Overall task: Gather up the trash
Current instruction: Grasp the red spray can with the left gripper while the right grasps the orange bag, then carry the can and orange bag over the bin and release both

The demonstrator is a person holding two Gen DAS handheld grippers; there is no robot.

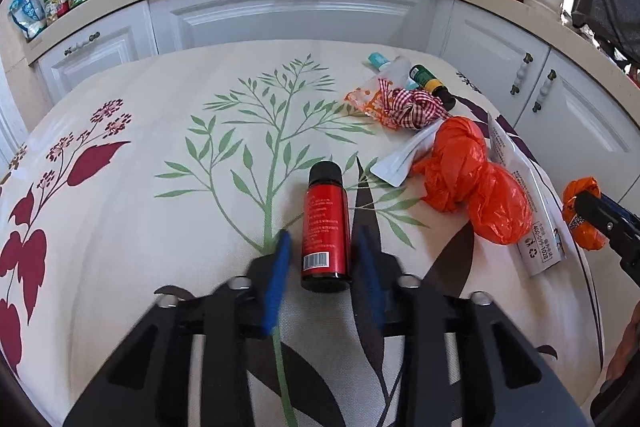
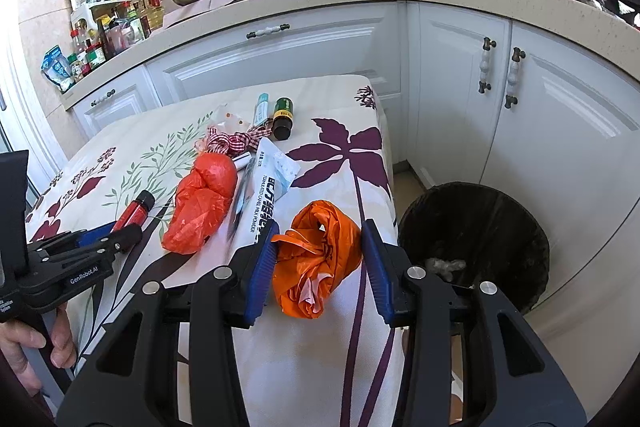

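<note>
Between the blue pads of the left tool, a small red-labelled bottle with a black cap lies on its side on the floral-print cloth of the tabletop, cap pointing away; the jaws are drawn in close about its lower body, though whether the pads actually press on it I cannot tell for sure. Nearest the right wrist camera, the right tool is clamped on a crumpled orange plastic bag, both pads pressing its sides, near the right edge of the tabletop. Down to the right of that edge, a black round trash bin stands on the floor, some pale scrap inside. Further along the tabletop lies a larger red-orange plastic bag, with a white printed sachet just beside it. Beyond these sit a red-and-white checked ribbon, a green-labelled dark bottle on its side, and a slim teal-capped tube. White cabinet doors rise behind.
</note>
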